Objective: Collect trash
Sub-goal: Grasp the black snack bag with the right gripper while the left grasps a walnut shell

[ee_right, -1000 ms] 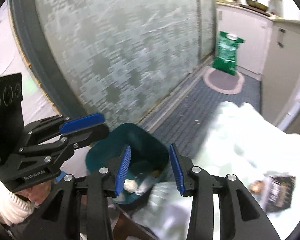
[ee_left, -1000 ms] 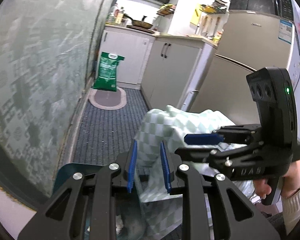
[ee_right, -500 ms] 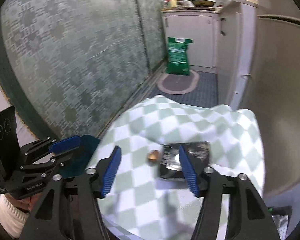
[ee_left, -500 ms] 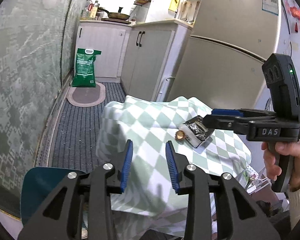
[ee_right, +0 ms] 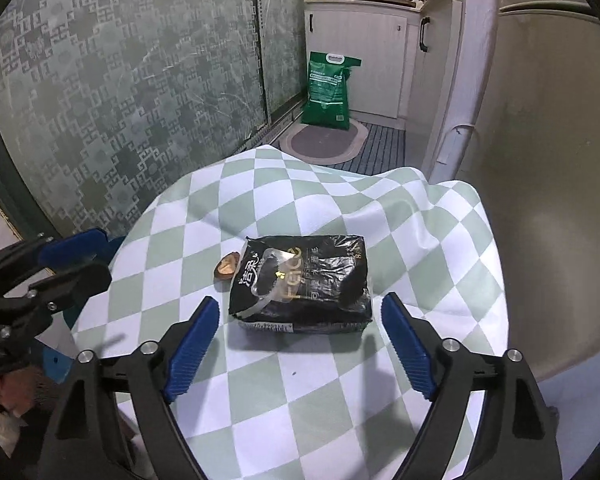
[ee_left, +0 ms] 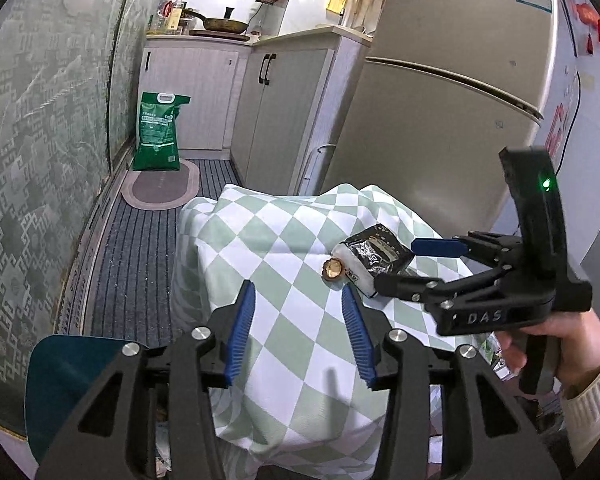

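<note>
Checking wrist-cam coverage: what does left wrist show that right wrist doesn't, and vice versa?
Left wrist only: the teal bin at the lower left beside the table, the fridge's upper door with its sticker, and the hand holding the right gripper, seen from the side.

Right wrist only: the printed top of the black packet seen head-on between the right gripper's open jaws, and the left gripper from the side.

Both: checkered tablecloth, black packet, small brown scrap beside it, green sack, both grippers open and empty, jaws just opening.
</note>
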`<state>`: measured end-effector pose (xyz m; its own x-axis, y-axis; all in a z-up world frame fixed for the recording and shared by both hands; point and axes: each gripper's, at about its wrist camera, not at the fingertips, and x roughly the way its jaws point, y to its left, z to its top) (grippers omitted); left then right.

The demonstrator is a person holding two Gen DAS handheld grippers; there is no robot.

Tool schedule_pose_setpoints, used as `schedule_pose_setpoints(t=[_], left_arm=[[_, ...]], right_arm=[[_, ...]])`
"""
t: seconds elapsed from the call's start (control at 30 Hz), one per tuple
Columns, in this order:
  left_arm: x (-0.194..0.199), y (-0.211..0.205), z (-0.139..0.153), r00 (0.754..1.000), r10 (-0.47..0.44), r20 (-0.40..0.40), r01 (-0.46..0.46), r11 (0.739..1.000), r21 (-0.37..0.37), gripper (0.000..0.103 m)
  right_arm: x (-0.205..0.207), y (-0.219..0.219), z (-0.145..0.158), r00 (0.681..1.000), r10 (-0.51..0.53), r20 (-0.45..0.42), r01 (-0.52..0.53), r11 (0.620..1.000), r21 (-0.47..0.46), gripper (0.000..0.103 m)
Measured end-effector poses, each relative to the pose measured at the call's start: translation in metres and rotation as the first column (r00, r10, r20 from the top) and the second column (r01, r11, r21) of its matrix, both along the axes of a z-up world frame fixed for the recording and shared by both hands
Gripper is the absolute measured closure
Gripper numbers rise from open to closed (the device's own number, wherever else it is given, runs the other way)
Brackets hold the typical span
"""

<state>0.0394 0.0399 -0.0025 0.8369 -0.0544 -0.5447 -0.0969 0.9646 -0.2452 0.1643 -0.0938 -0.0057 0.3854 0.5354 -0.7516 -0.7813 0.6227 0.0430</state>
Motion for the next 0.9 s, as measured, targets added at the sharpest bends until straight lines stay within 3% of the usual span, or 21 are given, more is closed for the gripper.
schedule_pose_setpoints(t=[0.3,0.43,0.63,0.9], left_arm=[[0.017,-0.007,-0.007,0.999,-0.016,-0.034,0.017,1.0,0.026,0.05],[0.024,-0.012,-0.007,0.999,-0.022,-0.035,0.023,0.999,0.032,0.052],[0.041,-0.026,-0.008,0.998,-0.037,-0.043,0.039,0.998,0.043,0.057],[0.076,-0.046,-0.021,0.992,-0.012,-0.123,0.025,0.994,0.108,0.064]], right_arm=[[0.016,0.007,-0.015,1.0,-0.018,-0.017,0.018,1.0,-0.018,0.017],[0.02,0.0,-0.013,0.999,-0.029,-0.015,0.029,1.0,0.006,0.032],[0.021,-0.014,-0.009,0.999,-0.026,-0.028,0.027,0.999,0.037,0.034],[0.017,-0.052,0.011,0.998,-0.056,-0.013,0.057,0.994,0.092,0.034]])
